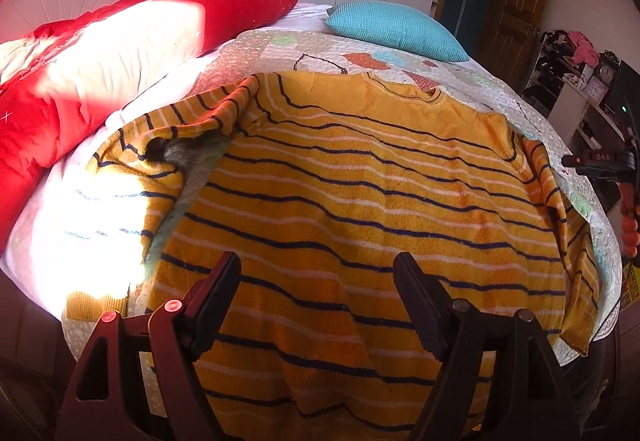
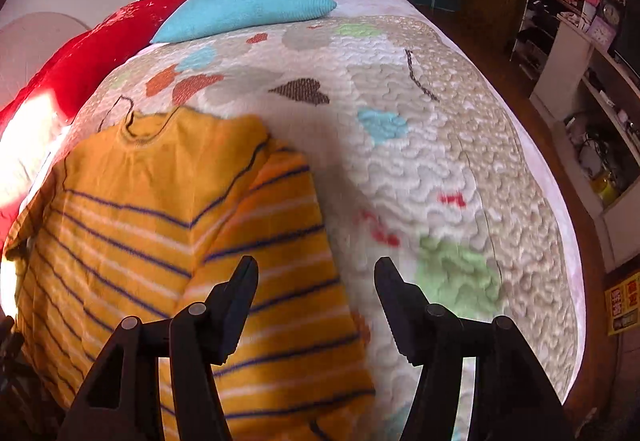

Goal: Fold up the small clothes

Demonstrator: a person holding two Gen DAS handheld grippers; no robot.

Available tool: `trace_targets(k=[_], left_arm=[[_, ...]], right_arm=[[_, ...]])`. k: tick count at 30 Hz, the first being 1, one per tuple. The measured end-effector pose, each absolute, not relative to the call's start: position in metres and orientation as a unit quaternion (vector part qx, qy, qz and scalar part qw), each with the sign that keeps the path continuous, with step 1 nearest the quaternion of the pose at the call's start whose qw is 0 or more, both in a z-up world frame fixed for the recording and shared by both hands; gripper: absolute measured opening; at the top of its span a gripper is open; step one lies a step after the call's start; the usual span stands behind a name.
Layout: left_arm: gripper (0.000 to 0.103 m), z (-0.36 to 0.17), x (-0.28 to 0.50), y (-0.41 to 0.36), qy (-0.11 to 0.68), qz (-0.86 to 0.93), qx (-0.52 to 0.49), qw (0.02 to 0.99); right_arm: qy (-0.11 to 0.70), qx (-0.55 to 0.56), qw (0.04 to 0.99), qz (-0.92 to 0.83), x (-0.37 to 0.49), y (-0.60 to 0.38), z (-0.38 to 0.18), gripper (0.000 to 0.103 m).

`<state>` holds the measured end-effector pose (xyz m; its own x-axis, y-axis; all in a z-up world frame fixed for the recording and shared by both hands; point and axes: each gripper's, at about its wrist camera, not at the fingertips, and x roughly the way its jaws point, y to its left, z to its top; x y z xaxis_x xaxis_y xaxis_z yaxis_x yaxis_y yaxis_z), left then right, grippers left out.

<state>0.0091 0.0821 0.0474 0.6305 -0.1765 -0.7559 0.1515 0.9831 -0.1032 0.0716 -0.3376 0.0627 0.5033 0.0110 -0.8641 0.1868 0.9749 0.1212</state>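
A small yellow sweater with navy and white stripes (image 1: pixel 360 193) lies flat on the quilted bedspread (image 1: pixel 280 45), collar at the far side. Both sleeves lie stretched out along the body's sides. My left gripper (image 1: pixel 318 273) is open and empty, hovering over the sweater's lower body. My right gripper (image 2: pixel 316 277) is open and empty, above the sweater's right sleeve (image 2: pixel 280 261) and the bedspread (image 2: pixel 440 145) beside it. The right gripper also shows at the right edge of the left wrist view (image 1: pixel 600 165).
A red and white duvet (image 1: pixel 100 73) is bunched along the bed's left side. A turquoise pillow (image 1: pixel 394 29) lies at the far end of the bed. Shelves with clutter (image 2: pixel 592 89) and a wooden door (image 1: pixel 516 1) stand to the right. Bright sunlight washes out the left sleeve.
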Motion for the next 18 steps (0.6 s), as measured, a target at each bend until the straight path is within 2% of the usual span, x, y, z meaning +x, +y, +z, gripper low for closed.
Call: trace_targets(k=[5,11,17,18], left_arm=[[0.077,0.044,-0.005,0.083,0.428,-0.091,-0.033,0.898],[0.078,0.042,-0.013,0.085,0.447,-0.096,-0.065,0.887],[0.078,0.038,-0.015,0.075,0.458,-0.094,-0.050,0.883],[0.078,0.038,-0.015,0.075,0.457,-0.094,-0.049,0.883]], right_arm=[[0.480,0.097,0.870,-0.050,-0.032,-0.312,0.055,0.069],[0.459,0.067,0.885,0.052,-0.096,-0.251,0.038,0.073],[0.461,-0.131,0.877,0.015,-0.106,-0.200,0.003,0.073],[0.458,-0.158,0.875,0.005,-0.107,-0.198,0.000,0.066]])
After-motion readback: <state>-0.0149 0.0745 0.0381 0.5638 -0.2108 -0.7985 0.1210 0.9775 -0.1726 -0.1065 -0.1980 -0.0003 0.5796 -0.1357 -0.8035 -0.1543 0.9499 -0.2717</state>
